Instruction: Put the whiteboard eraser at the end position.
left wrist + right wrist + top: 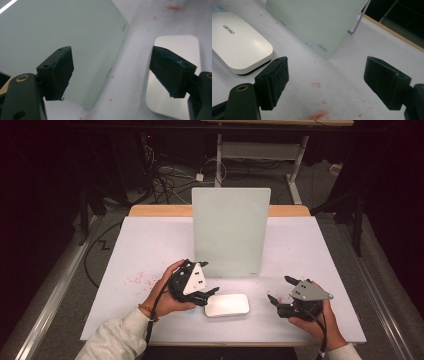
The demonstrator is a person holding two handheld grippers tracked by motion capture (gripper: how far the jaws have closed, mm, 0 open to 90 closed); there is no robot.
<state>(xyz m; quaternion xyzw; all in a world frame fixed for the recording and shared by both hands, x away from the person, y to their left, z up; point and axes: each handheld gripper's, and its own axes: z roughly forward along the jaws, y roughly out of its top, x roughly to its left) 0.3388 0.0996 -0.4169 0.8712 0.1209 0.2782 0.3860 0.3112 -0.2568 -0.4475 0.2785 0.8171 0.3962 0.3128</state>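
Lying just at 3 o'clock of the left gripper [207, 292], the white eraser [227, 305] rests untouched; right gripper [280, 292] at its 3 o'clock, both jaws wide

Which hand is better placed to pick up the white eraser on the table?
Left. The left tool, open, sits right beside the white eraser, which lies partly between its jaws in the left gripper view. The right tool, also open, is farther off across bare table.
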